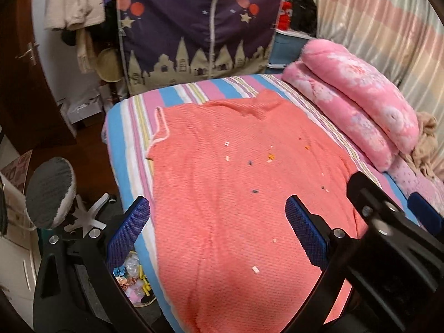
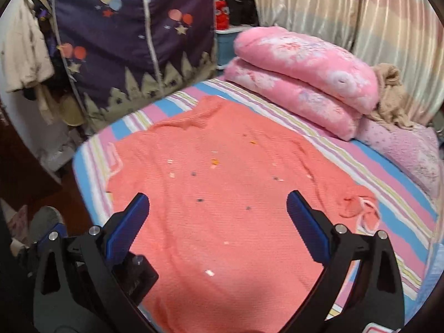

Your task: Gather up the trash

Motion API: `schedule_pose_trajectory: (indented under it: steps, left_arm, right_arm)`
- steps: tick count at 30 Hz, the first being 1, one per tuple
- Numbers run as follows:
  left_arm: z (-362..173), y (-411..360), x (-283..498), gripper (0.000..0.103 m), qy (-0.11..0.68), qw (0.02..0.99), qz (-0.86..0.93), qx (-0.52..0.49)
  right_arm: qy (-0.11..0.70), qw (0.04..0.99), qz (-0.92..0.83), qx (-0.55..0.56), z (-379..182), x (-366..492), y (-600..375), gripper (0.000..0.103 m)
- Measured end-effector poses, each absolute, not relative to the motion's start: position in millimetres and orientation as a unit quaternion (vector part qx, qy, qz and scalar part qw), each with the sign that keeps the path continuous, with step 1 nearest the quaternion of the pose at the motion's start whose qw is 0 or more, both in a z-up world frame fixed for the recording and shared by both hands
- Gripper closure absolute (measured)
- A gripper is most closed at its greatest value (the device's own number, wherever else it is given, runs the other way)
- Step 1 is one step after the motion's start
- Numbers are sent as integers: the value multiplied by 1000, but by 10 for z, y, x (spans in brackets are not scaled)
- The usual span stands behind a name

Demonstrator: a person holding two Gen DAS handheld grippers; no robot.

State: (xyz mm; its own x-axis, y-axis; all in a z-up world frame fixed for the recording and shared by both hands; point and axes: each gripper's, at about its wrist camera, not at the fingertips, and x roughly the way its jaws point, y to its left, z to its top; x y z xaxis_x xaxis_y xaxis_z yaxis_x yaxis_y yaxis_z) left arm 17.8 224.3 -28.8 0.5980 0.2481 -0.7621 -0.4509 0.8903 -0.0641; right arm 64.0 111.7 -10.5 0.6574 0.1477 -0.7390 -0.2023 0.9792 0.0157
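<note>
1. Your left gripper [image 1: 216,222] was spread wide with nothing between its blue ribbed pads, and your right gripper [image 2: 217,216] was just the same; both hung above the near end of the coral-pink knitted towel [image 1: 222,194] without touching it.
2. Just ahead of your left gripper lay a small white paper scrap [image 1: 255,269]; a similar pale scrap [image 2: 209,273] sat low between your right gripper's pads.
3. Further ahead, the scattered confetti-like bits of white, black and orange [image 1: 270,156] dotted the middle of the towel, well apart from one another.
4. Beyond those, to the right, rested the folded pink floral fleece blanket [image 1: 358,94], and past the foot of the striped bedsheet [image 1: 177,94] hung the purple balloon-print wardrobe cover [image 1: 194,27].
5. The risk, as I judged it: these bits were tiny and flat on a loose knit, so closing on one could have pinched the towel too and flicked neighbouring scraps away.
</note>
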Motion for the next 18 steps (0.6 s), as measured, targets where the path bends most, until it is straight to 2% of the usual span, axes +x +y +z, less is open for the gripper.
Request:
schedule_pose_trajectory:
  steps: [5, 18]
  left_arm:
    - [-348, 2148, 295, 7, 410, 886, 183, -118]
    - [-457, 2158, 383, 7, 421, 881, 177, -124]
  right_arm:
    - [408, 909, 36, -78, -194, 721, 1159, 7]
    - [436, 896, 43, -76, -261, 798, 1159, 7]
